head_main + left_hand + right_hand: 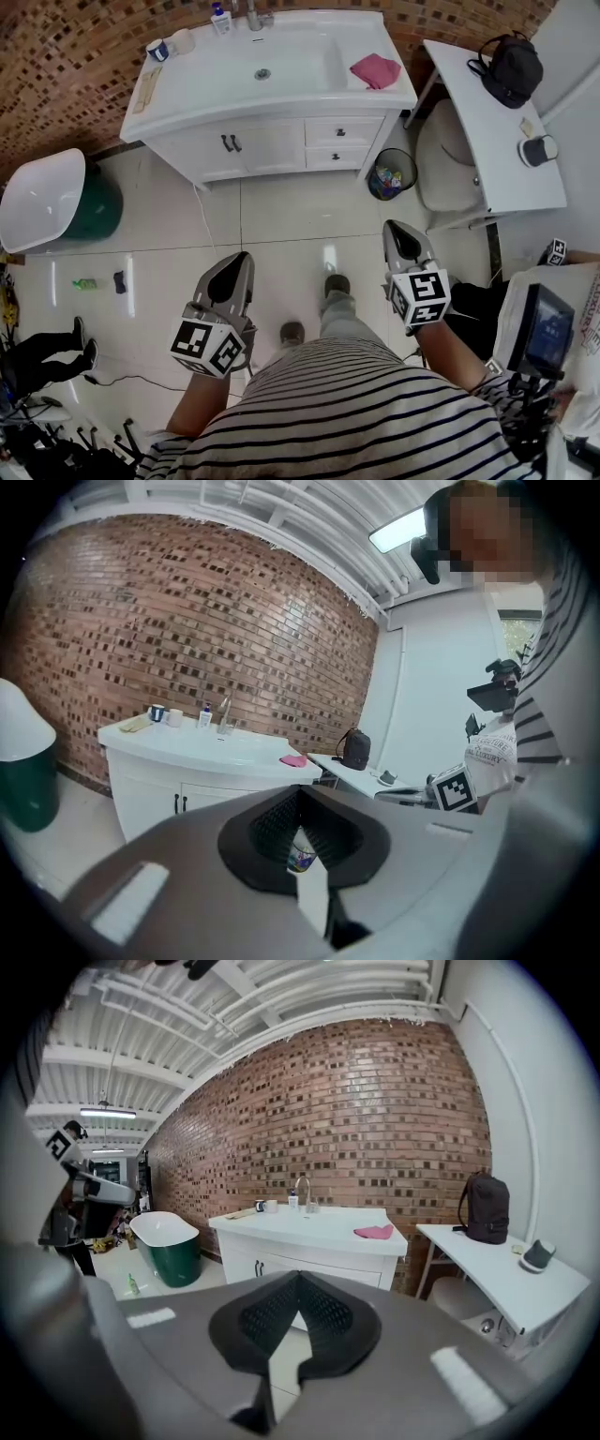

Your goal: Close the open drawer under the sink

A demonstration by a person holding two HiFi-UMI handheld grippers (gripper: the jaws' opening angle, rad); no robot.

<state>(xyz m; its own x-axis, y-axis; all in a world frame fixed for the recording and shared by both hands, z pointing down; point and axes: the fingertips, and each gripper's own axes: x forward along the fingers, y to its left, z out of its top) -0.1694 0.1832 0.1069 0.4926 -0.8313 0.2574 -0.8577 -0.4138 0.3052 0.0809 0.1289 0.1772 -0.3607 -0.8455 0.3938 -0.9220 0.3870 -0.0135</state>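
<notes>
Currently we hold left gripper and right gripper with jaws pressed together, empty, drawers well ahead of both tips, fronts look flush, below sink.

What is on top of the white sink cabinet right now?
A pink cloth at the right end, a dark mug and a white cup at the back left, a small bottle beside the faucet. Anything under the cloth is covered.
</notes>
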